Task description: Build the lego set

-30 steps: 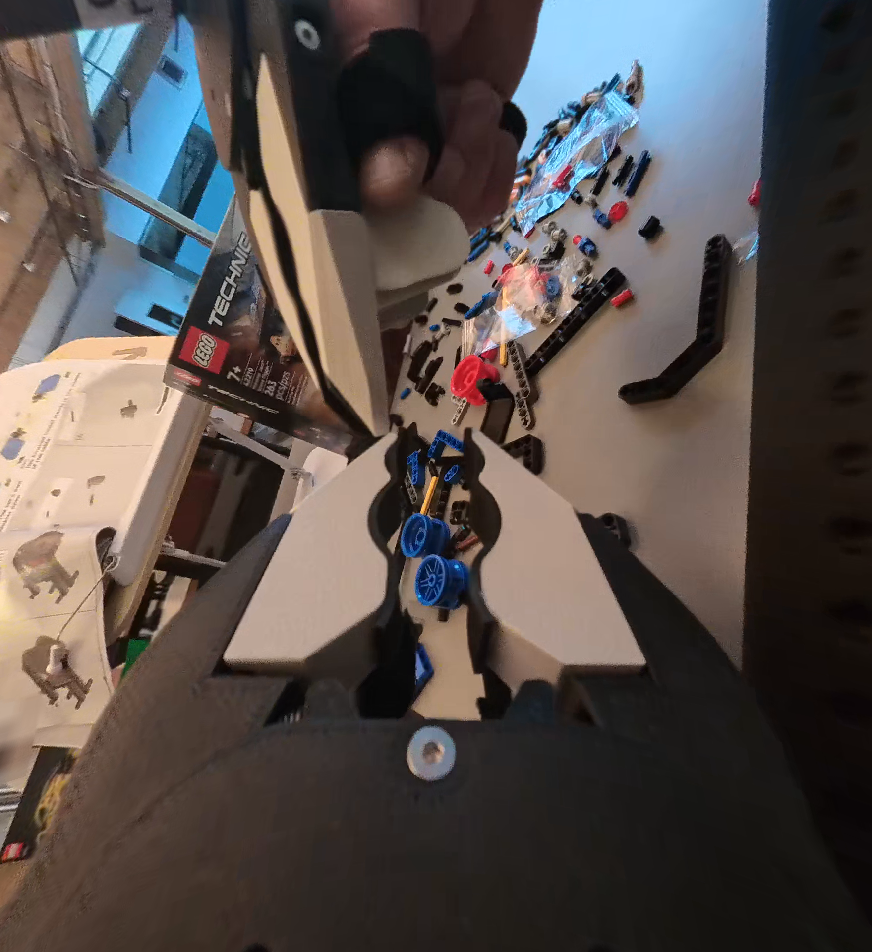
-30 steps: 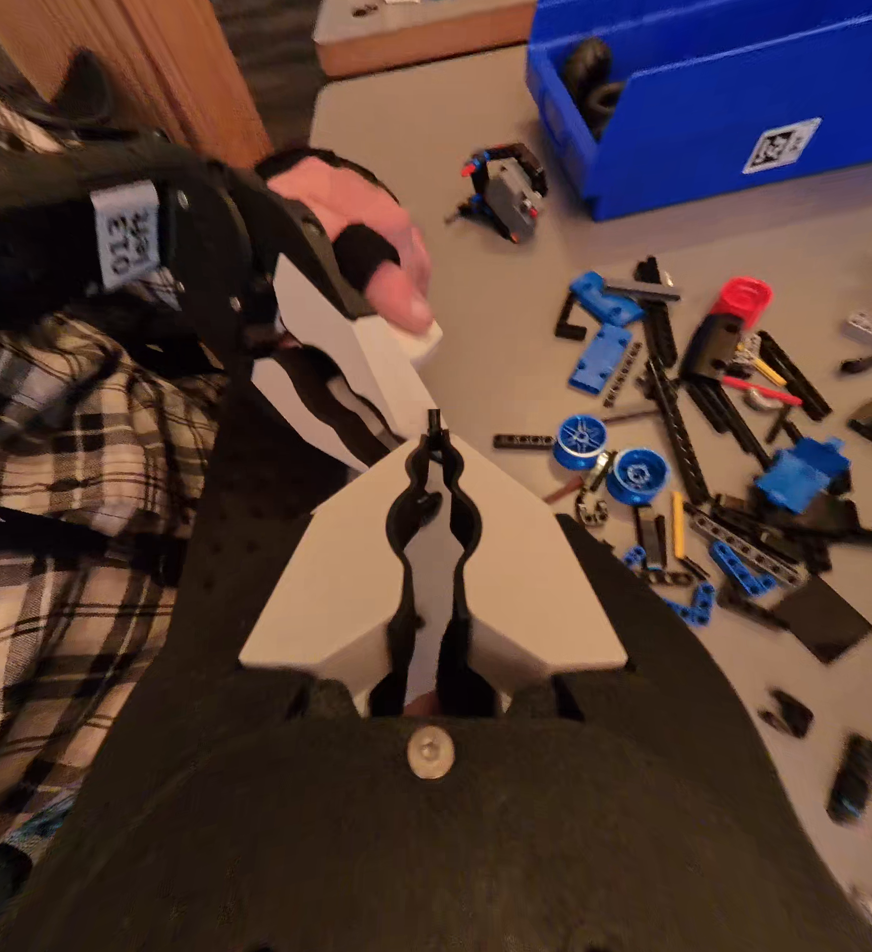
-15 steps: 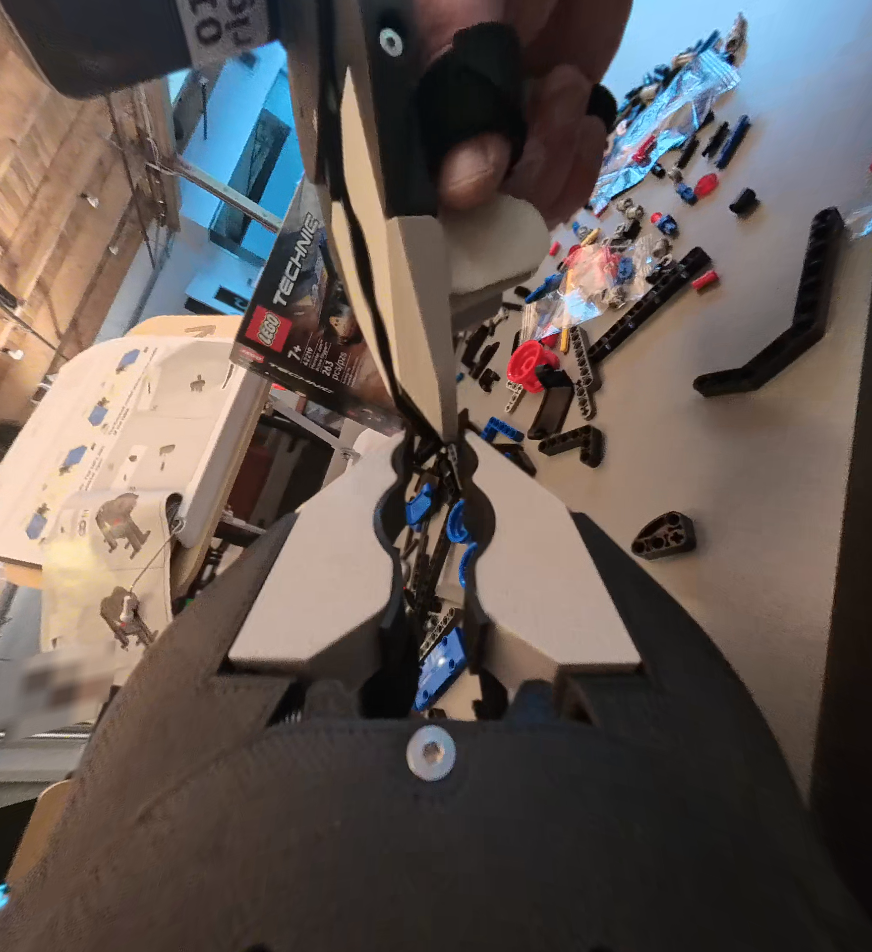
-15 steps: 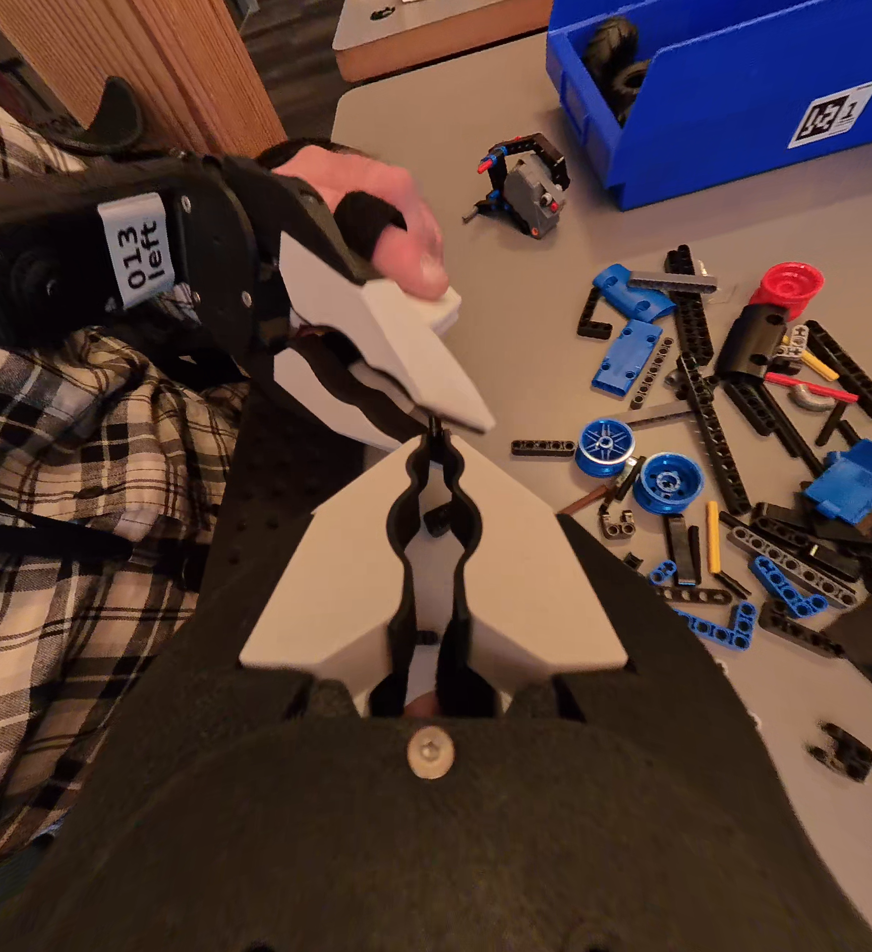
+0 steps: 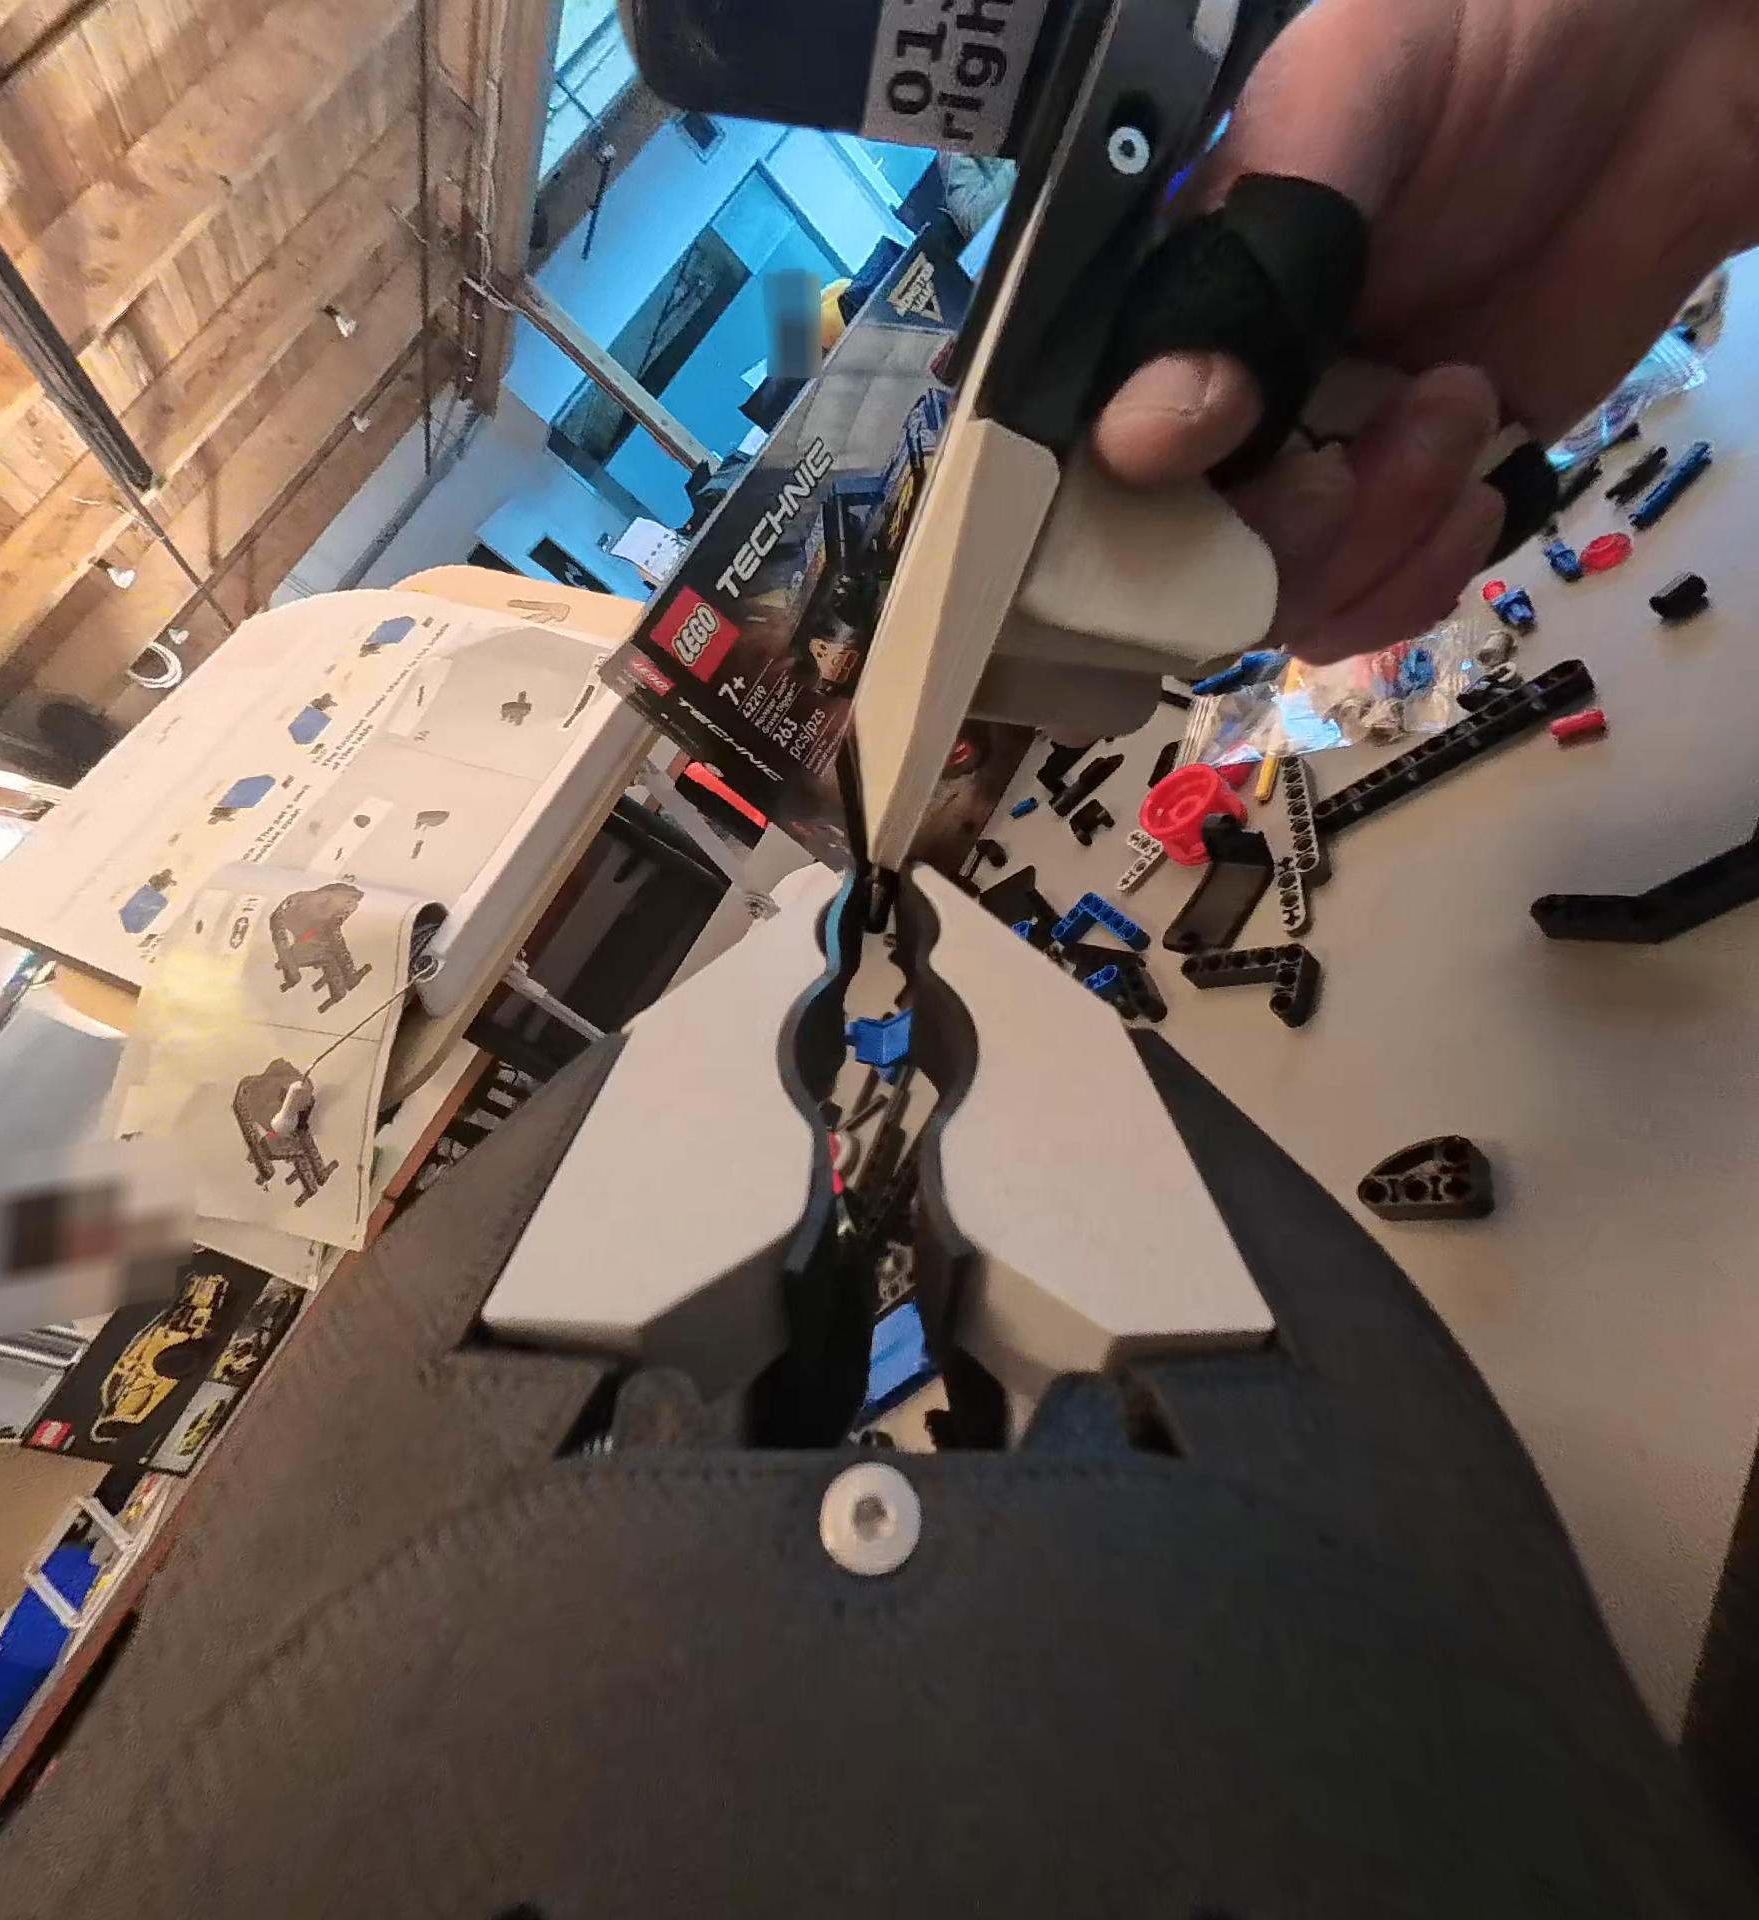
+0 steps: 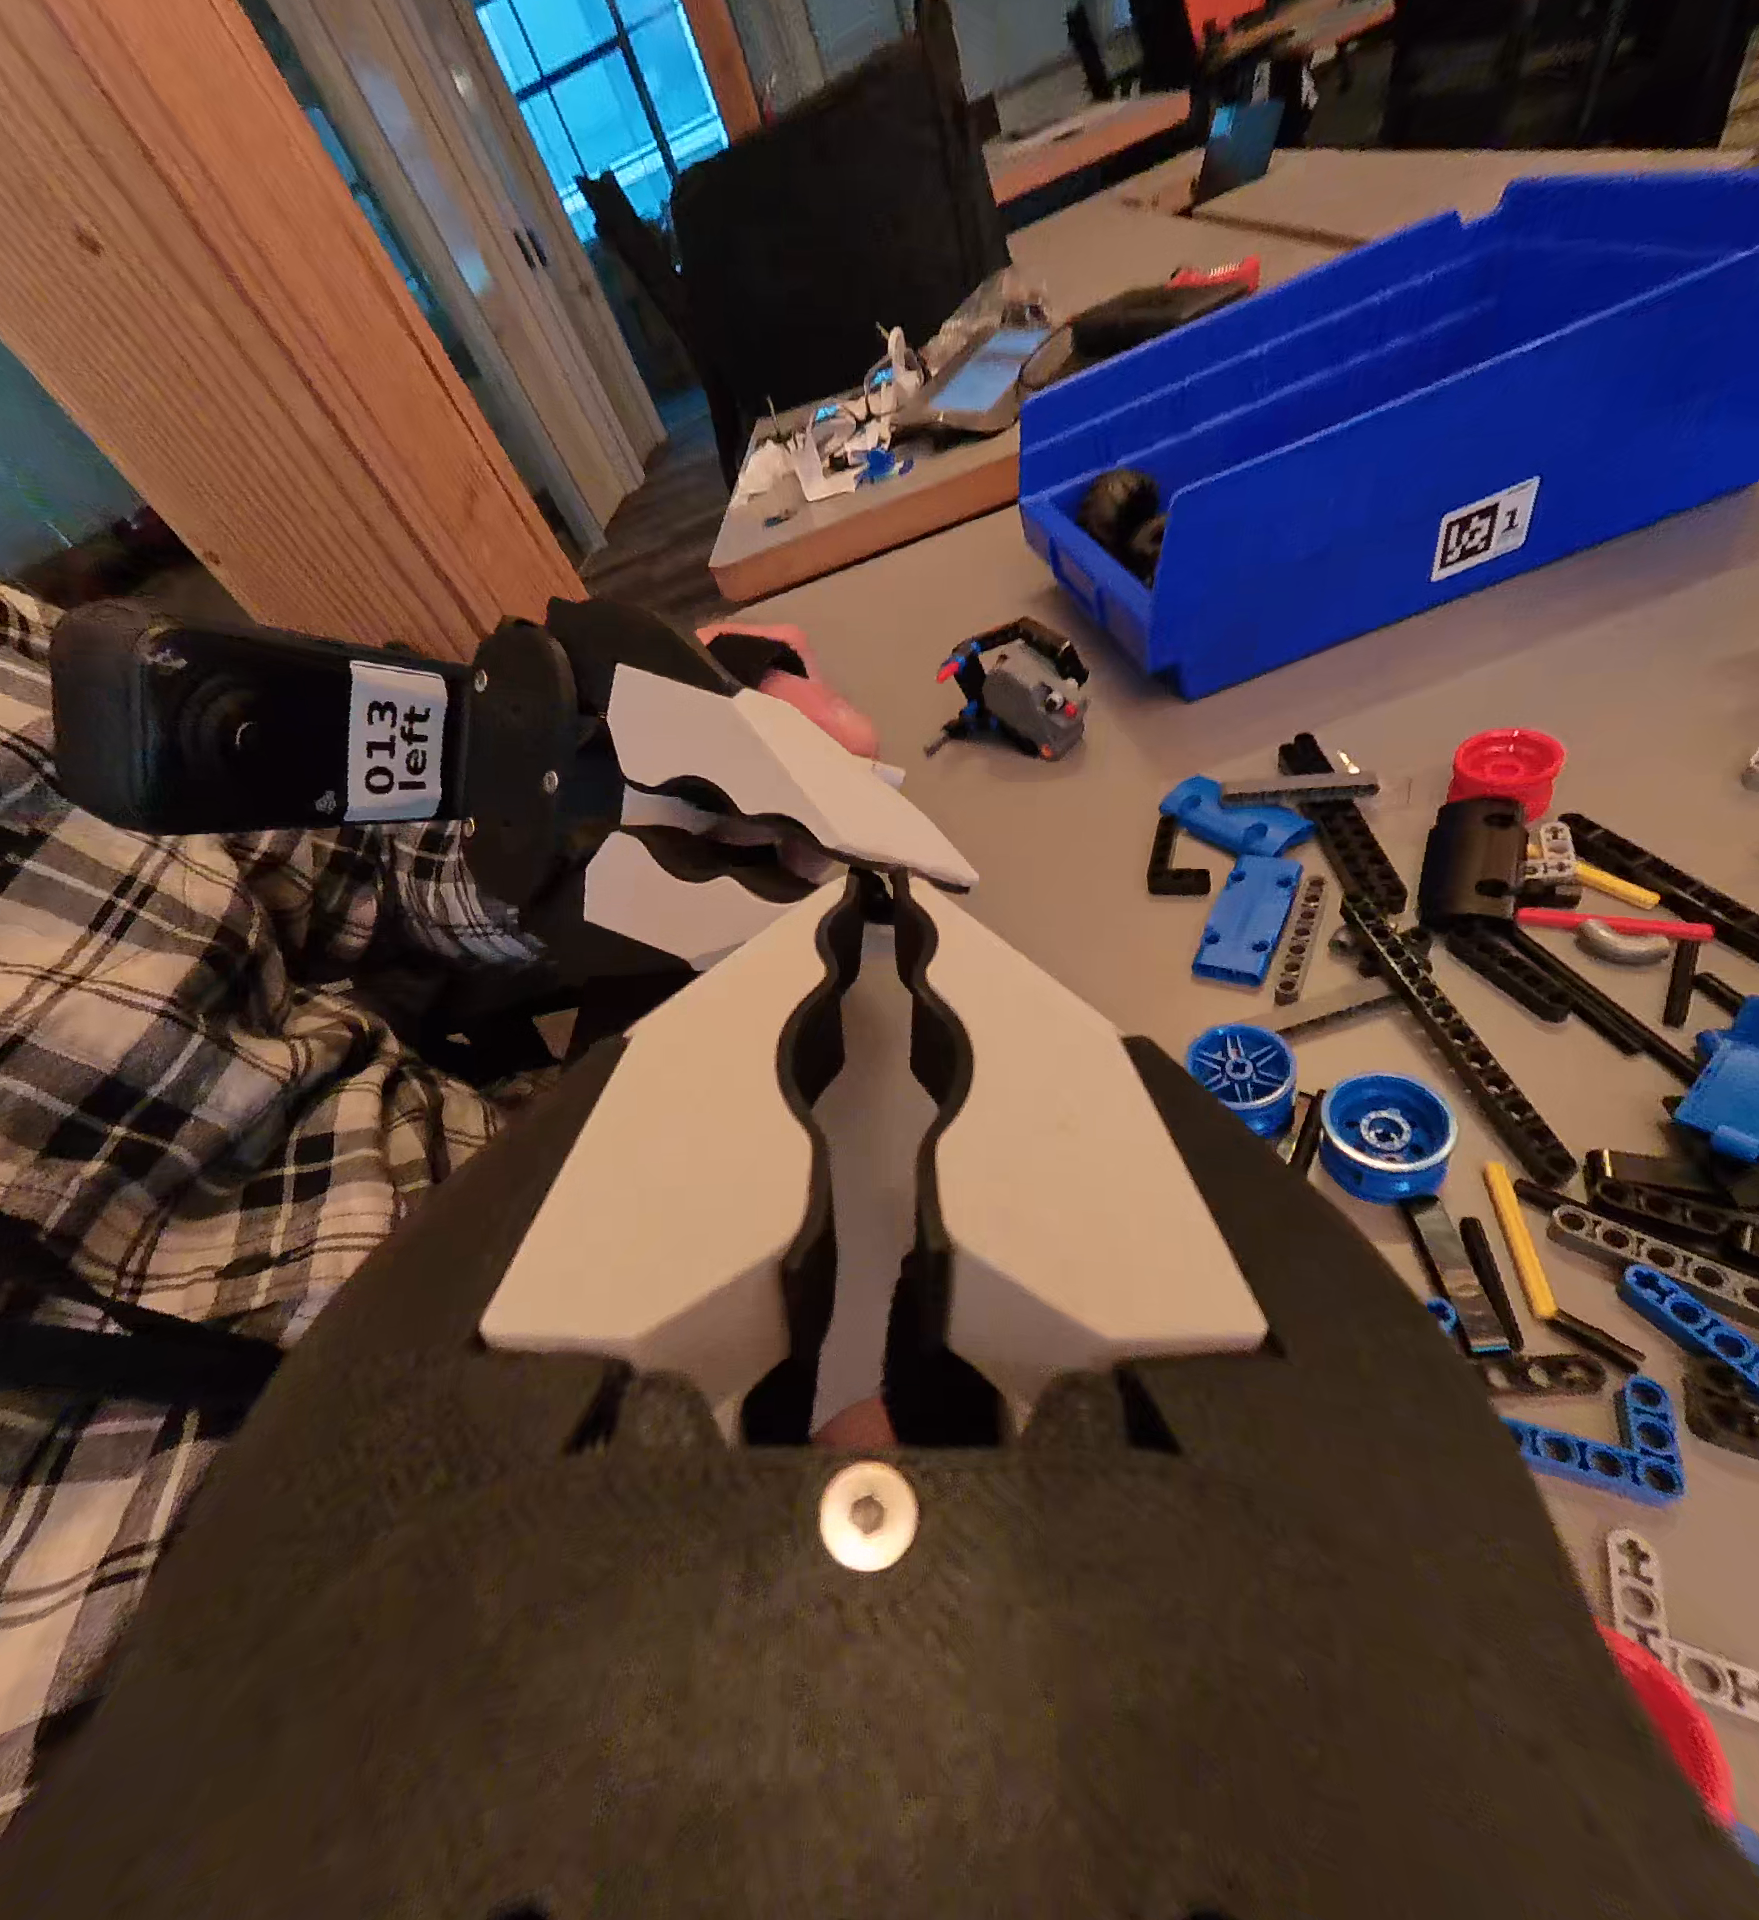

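A pale grey tabletop (image 6: 1633, 665) is lying under warm light in a large room with a ribbed wooden column (image 6: 231, 343) and blue-lit windows behind it.

Loose lego pieces (image 6: 1540, 1049) are spreading across the right half of the tabletop: black and blue perforated beams, two blue wheel hubs (image 6: 1311, 1107), a red hub (image 6: 1507, 765) and a blue curved panel. A small grey and black sub-assembly (image 6: 1020, 693) is sitting apart, near a blue storage bin (image 6: 1477, 395) at the far edge.

The left gripper (image 5: 877, 896) and the right gripper (image 6: 875, 894) are meeting tip to tip above the tabletop's near edge. Both are clenching, fingertips almost together, on one small black piece (image 6: 873, 889) pinched between the two; its exact shape is too small to tell. A hand (image 5: 1457, 343) with black finger straps is squeezing the right gripper's handle.

In the left wrist view, the set's box (image 5: 802, 623) is leaning beyond the tabletop's far edge, beside an open instruction booklet (image 5: 314, 790). Clear plastic bags (image 5: 1374, 696) of parts are lying among the pieces. A plaid sleeve (image 6: 158, 1039) is filling the left side of the right wrist view.
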Tool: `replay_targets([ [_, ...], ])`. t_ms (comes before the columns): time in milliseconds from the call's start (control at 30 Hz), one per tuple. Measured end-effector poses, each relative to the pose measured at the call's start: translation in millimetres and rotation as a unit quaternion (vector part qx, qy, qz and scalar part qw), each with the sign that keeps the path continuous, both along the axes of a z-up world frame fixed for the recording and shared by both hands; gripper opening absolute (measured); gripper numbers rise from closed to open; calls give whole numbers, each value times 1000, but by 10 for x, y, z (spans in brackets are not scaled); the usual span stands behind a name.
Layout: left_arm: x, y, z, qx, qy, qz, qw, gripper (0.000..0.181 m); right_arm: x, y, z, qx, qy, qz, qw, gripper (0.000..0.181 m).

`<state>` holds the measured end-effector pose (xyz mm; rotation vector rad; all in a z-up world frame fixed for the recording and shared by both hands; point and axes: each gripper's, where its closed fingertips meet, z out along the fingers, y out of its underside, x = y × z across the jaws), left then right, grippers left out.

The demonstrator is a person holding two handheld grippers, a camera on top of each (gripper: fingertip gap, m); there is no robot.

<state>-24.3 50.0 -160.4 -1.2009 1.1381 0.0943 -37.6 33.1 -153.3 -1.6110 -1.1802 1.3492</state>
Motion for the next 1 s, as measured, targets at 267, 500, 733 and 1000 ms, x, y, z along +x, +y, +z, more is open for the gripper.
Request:
replay_targets([
  [267, -8, -21, 44, 17, -1, -1, 1000, 3, -4, -26, 43, 9, 8, 6, 1000, 4],
  [500, -17, 8, -88, -36, 1, -7, 999, 8, 19, -11, -8, 42, -13, -7, 999, 3],
  [733, -26, -339, -1004, -325, 79, -70, 940, 44, 197, 6, -637, 166, -213, 30, 962, 2],
  [1000, 52, -458, -1324, -416, 110, -78, 899, 37, 169, -165, -1112, 195, -303, 107, 927, 2],
])
